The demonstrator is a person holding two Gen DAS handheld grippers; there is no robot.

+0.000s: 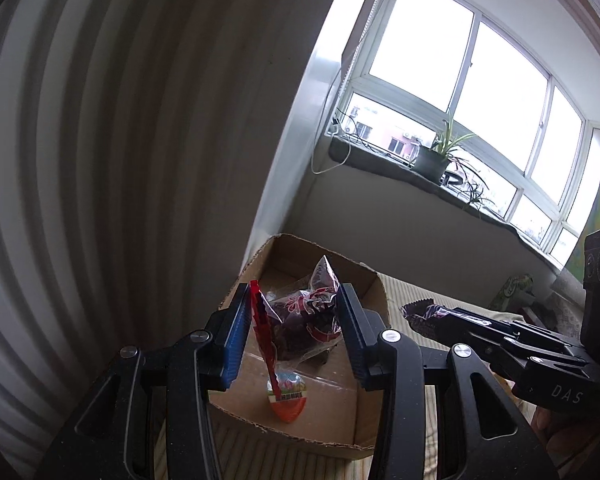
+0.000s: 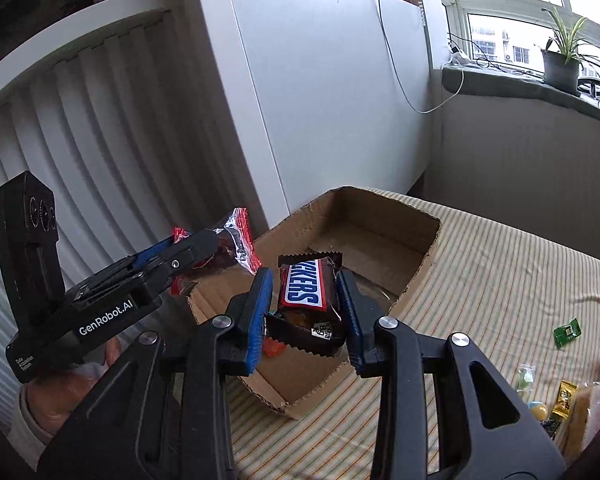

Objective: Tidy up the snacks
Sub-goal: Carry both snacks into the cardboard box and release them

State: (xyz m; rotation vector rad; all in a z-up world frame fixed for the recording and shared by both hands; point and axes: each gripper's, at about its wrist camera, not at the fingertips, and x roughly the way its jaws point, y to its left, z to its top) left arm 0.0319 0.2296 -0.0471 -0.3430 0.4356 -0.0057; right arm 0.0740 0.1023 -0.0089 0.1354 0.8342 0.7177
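Observation:
A low cardboard box (image 1: 328,408) sits on a striped cloth; it also shows in the right wrist view (image 2: 416,272). My left gripper (image 1: 294,320) is shut on a clear and red bag of dark snacks (image 1: 300,320) and holds it above the box; the bag also shows in the right wrist view (image 2: 236,240). An orange and white egg-shaped snack (image 1: 286,400) lies in the box. My right gripper (image 2: 302,308) is shut on a brown Snickers bar (image 2: 308,292) over the box's near part; the bar shows in the left wrist view (image 1: 424,316).
Loose snacks lie on the cloth at the right: a green packet (image 2: 567,332), a gold packet (image 2: 565,398) and others. A white ribbed wall (image 2: 100,120) stands behind the box. A windowsill with a potted plant (image 2: 562,64) is at the back.

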